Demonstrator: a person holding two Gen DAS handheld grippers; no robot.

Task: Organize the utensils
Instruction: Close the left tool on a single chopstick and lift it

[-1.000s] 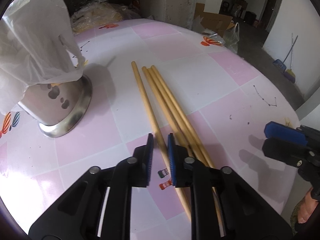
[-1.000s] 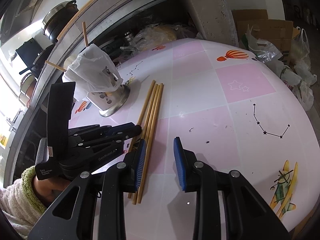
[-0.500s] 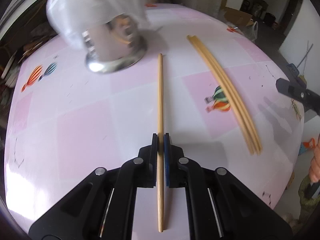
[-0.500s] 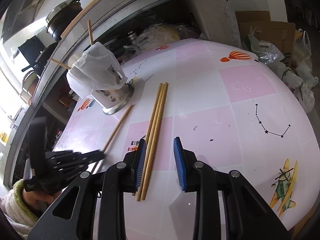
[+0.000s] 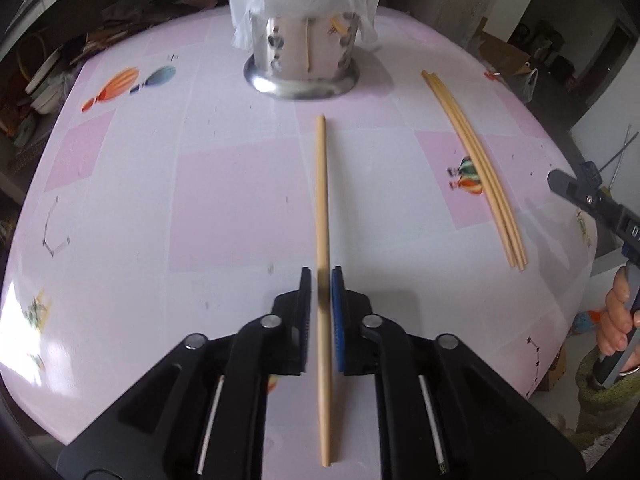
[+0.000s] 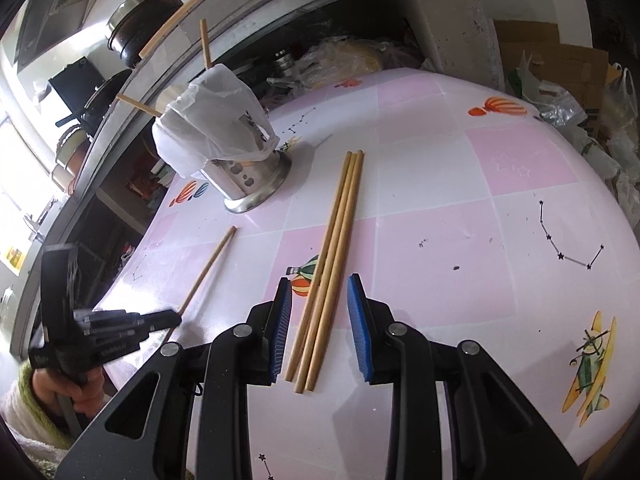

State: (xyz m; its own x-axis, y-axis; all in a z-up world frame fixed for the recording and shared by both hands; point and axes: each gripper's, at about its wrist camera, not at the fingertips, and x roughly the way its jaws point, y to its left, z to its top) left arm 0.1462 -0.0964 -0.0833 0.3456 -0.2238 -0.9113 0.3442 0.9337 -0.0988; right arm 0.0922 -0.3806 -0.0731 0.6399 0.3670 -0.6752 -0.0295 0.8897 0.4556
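Your worktop (image 5: 224,200) wears a pink-and-white checked cover with balloon prints; dark cluttered shelves stand behind it. Since half a second ago, your left hand-held gripper (image 5: 321,292) has begun opening around the single chopstick (image 5: 322,208), a pale wooden stick pointing at the bag-draped steel holder (image 5: 302,64). Your right hand-held gripper (image 6: 318,320) stays partly open, astride three chopsticks (image 6: 334,248) without gripping them.

Chopsticks on table (image 6: 520,184): 4 — 1 single chopstick (image 5: 322,200) lying apart, plus bundle of 3 (image 6: 332,256) side by side. Metal holder (image 5: 301,60): 1, w/ 1 plastic bag (image 6: 208,120) over it. Sticks poking out of bag — 2 (image 6: 205,44). Grippers: 2.
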